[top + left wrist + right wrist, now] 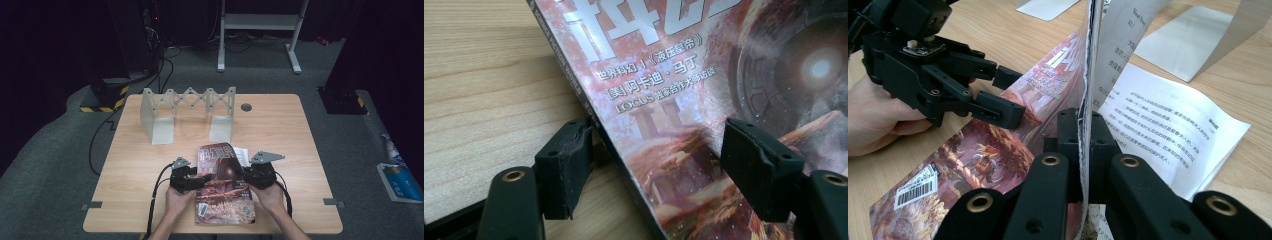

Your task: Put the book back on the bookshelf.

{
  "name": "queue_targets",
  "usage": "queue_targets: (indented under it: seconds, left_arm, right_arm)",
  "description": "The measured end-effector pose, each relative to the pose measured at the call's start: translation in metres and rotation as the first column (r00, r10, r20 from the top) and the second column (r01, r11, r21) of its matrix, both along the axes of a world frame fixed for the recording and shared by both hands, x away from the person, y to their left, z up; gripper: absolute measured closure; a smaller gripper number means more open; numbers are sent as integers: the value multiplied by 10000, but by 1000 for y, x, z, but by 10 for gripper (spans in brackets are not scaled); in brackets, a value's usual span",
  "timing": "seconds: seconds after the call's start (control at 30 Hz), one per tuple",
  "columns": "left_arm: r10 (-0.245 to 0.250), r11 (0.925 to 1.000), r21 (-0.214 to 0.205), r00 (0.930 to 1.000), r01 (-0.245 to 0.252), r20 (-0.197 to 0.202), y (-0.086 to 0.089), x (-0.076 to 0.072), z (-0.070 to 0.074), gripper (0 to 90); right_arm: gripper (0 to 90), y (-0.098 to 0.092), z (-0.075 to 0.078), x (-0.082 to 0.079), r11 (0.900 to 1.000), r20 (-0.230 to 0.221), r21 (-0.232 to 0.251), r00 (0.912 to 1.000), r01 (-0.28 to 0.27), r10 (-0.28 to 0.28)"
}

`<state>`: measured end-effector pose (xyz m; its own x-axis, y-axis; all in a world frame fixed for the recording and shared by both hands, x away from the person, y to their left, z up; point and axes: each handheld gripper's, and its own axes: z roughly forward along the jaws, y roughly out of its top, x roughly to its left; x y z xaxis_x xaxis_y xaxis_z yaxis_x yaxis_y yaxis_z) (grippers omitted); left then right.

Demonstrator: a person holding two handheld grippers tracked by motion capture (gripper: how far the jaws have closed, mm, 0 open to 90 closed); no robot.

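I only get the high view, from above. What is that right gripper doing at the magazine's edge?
Observer: The right gripper is shut on the cover of the magazine, holding that edge upright.
Operator: What's the white bit beside it?
Observer: A printed page, lying flat beyond the lifted cover.
Operator: Is the left one gripping too?
Observer: No. The left gripper is open, one jaw outside the spine, the other over the artwork.

Black left gripper (192,181), right gripper (248,175): brass rivets, grey triangular plates, black cables, bare forearms.
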<state>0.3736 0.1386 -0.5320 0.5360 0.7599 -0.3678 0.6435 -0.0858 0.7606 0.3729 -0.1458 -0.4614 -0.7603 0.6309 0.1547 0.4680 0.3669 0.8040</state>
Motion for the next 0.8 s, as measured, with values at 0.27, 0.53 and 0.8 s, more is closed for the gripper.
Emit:
queue_targets:
  seconds: [0.27, 0.53, 0.8]
  left_arm:
    - [-58, 10000, -22, 10000, 58, 33, -2, -1, -1, 316]
    - [97, 9999, -127, 9999, -98, -89, -1, -2, -1, 388]
    - [254, 9997, -18, 9996, -254, -112, 0, -4, -1, 520]
  right_arm:
    - [883, -5, -6, 2, 9996, -225, 266, 9997, 10, -4]
    - [882, -10, -17, 6, 9993, -545, 220, 9981, 299, -286]
    - [878, -12, -30, 11, 9978, -980, -156, 9931, 637, -649]
